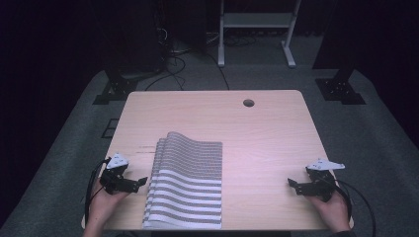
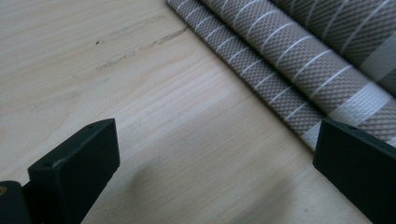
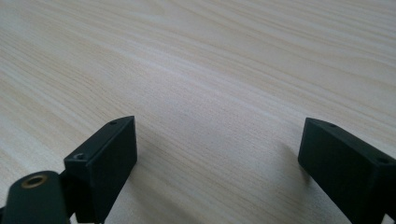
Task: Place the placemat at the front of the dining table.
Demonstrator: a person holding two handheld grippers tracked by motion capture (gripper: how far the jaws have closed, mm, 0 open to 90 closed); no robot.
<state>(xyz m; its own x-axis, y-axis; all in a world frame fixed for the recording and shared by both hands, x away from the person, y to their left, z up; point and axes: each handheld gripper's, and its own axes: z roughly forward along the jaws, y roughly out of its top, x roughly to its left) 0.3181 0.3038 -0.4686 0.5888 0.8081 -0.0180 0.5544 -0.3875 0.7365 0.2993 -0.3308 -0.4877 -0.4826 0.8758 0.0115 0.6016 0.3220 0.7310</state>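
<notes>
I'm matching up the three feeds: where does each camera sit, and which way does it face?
High view: above the person's side, looking forward and down on the table and striped cloth; both hands, left gripper, right gripper.
Left gripper view: on that gripper, low, along its open jaws toward the cloth's edge.
Right gripper view: on that gripper, along its open jaws over bare wood.
Shared: high and left gripper views both show the cloth.

Folded grey-and-white striped cloth (image 1: 185, 183), flat on table, front centre-left, edges stepped
</notes>
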